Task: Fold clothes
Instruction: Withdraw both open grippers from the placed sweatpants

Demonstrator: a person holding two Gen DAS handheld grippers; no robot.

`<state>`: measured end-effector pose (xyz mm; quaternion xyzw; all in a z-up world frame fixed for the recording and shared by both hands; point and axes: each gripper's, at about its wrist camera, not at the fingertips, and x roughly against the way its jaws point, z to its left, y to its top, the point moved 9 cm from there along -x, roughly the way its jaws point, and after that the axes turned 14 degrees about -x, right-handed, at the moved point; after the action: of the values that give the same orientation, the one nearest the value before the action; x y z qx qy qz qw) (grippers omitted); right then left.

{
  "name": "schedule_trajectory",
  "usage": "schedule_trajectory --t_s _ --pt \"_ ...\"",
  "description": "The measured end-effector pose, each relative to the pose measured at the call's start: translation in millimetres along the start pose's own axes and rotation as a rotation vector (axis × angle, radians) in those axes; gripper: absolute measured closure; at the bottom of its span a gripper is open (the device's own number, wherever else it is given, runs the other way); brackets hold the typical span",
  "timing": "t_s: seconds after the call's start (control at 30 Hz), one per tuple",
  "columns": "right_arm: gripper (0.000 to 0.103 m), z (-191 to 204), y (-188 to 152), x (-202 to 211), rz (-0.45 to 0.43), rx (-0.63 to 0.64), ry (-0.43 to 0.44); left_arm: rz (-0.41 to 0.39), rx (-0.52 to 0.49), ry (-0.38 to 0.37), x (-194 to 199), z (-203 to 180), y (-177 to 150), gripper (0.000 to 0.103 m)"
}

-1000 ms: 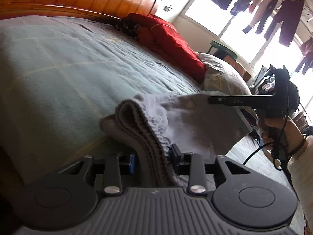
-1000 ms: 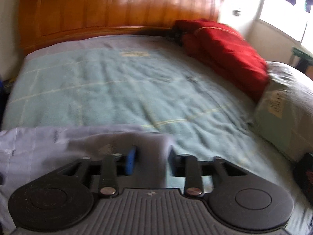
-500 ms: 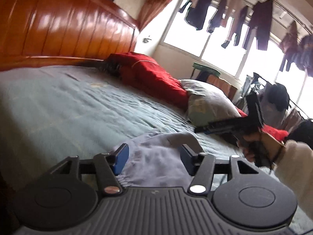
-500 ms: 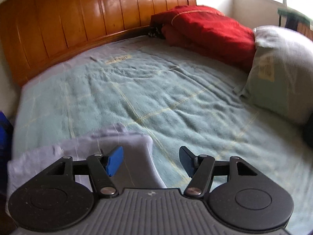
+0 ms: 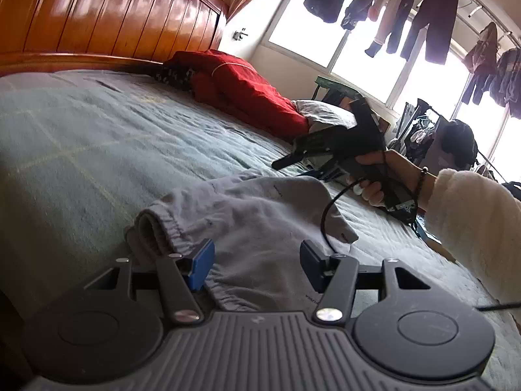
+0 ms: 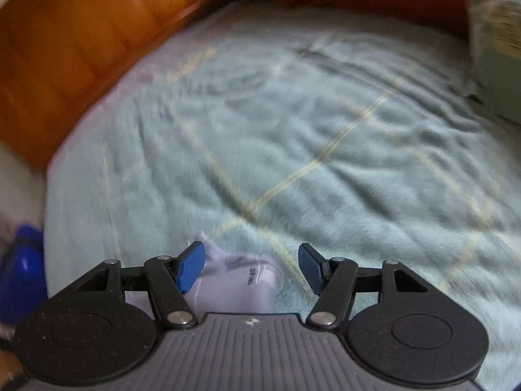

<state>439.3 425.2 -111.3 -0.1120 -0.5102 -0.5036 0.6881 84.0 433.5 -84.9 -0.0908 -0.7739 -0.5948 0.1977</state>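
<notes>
Grey folded sweatpants (image 5: 260,224) lay at 6 o'clock on your bed (image 5: 81,150); both your left tongs (image 5: 255,265) and right tongs (image 6: 250,267) were spread, holding nothing; maybe between folds, maybe done.

Pale grey-lilac garment (image 5: 257,224), soft knit, lying folded on green blanket (image 5: 97,143) near bed's front edge. Gathered elastic hem rolled at left end; small printed text on fabric. Corner (image 6: 241,280) visible in blurred right wrist view.

I noted a wooden headboard (image 5: 107,16) behind the green-blanketed bed (image 5: 81,137); bright windows (image 5: 358,49) backlit laundry (image 5: 429,22) hung overhead.
</notes>
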Motion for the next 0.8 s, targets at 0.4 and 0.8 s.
schedule_trajectory --t_s 0.4,0.8 --pt "0.087 47.4 -27.5 6.9 -0.110 0.375 -0.081 -0.009 0.008 -0.009 -5.5 1.6 -3.3 0.045" --pt "0.041 -17.7 -52.5 61.3 -0.227 0.204 0.015 -0.044 -0.003 -0.001 10.6 -0.6 5.3 0.041"
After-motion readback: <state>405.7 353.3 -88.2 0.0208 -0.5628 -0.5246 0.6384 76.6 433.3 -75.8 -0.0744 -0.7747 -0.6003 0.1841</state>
